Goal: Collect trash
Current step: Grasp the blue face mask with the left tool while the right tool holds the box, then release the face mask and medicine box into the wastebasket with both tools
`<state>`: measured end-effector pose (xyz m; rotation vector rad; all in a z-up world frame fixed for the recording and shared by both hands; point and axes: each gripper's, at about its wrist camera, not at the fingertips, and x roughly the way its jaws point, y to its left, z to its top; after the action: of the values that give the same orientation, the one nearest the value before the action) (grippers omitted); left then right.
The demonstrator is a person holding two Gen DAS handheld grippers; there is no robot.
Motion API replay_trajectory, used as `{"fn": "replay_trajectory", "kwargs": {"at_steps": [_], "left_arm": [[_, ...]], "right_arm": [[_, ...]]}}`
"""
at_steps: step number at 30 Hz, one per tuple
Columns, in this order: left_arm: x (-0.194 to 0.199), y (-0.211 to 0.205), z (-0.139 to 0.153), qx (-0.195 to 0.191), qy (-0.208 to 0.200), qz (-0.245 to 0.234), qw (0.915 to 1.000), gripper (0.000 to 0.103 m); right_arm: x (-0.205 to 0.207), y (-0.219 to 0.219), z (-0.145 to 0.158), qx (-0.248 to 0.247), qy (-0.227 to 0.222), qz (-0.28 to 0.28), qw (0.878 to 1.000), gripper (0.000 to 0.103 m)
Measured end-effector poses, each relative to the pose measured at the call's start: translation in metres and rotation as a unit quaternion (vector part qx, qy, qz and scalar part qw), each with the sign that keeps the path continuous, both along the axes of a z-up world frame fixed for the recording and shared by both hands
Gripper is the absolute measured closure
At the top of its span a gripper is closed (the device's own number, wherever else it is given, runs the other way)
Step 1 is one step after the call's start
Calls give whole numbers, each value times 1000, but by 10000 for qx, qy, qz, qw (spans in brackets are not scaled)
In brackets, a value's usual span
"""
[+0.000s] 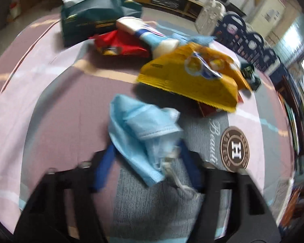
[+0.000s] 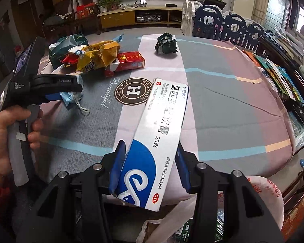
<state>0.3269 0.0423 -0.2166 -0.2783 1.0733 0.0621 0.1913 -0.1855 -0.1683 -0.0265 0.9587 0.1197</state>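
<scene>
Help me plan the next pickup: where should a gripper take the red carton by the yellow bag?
Grip the red carton across its narrow width at the free right end, coming from above. It lies flat, and the yellow bag covers its left end.

A crumpled pale-blue face mask (image 1: 139,129) with a white ear cord lies on the striped cloth, near the round brown emblem. At its twelve o'clock sits a heap: a yellow snack bag (image 1: 190,79) tilted over a red carton (image 2: 127,62), a red wrapper (image 1: 121,44) at ten o'clock of it, a white-and-blue tube (image 1: 146,33) lying across, and a dark green bag (image 1: 97,14) behind. A crushed dark green wad (image 2: 165,44) lies well apart at two o'clock, and a long white-and-blue medicine box (image 2: 152,141) hangs tilted over the near edge.
</scene>
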Motion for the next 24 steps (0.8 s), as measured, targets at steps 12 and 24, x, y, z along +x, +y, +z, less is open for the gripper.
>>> {"fn": "replay_trajectory", "kwargs": {"at_steps": [12,24], "left_arm": [[-101,-18,85,213,-1344,-323,9902,83],[-196,-86,109,-374,-1523,-1485,9764,83]], "right_arm": [[-34,-17,39,111,-337,15,9994,55],[-105,-81,59,-353,-318,-180,9987,55]]}}
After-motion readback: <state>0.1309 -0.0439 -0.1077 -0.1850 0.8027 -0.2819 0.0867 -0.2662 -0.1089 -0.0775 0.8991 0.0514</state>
